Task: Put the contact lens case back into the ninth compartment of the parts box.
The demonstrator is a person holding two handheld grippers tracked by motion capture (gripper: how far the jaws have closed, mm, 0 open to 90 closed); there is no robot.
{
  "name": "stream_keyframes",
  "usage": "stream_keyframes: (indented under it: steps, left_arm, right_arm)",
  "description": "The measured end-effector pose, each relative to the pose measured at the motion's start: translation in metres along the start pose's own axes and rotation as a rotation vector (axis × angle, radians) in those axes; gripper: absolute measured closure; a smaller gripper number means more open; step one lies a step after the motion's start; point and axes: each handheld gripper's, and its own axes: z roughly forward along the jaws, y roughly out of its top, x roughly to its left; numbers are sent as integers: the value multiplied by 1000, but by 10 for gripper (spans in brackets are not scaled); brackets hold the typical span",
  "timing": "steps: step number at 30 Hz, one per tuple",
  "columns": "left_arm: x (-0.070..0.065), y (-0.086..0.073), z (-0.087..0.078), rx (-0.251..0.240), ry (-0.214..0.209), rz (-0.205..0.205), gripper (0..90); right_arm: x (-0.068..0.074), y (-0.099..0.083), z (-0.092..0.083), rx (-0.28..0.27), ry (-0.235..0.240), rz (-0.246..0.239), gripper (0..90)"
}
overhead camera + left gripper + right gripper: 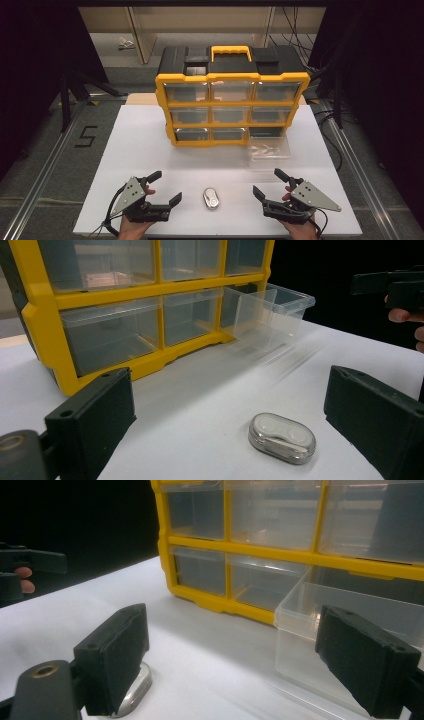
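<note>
1. We see a white table [150, 145] carrying a yellow and black drawer cabinet [231, 95] at its far centre. The cabinet has three rows of three clear drawers and a yellow carry handle on top.
2. The bottom right slot of the cabinet stands empty. Its clear drawer [270, 152] sits pulled out on the table, just in front of that slot; in the high view some small pale items lie inside it, too small to identify.
3. A small oval case [211, 198] with a clear lid and a silvery body lies flat on the table near the front edge, between the two grippers and touching neither.
4. The left gripper [162, 187] is held at the front left of the table. Its jaws stand wide apart and grip nothing. In the left gripper view the oval case [282, 437] lies between and beyond the jaws.
5. The right gripper [267, 183] is held at the front right. Its jaws also stand wide apart and grip nothing. In the right gripper view the case [135, 690] lies partly hidden behind one jaw, and the pulled-out drawer [310, 630] lies beyond the other jaw.
</note>
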Motion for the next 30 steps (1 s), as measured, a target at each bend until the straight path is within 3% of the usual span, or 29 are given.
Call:
stream_keyframes:
  steps: [18,30]
  left_arm:
    - [0,0,0,-2,3,0,56]
    - [0,0,0,-3,4,1,56]
  right_arm:
    - [3,2,1,5,12,-6,148]
    - [6,7,4,25,53,-8,149]
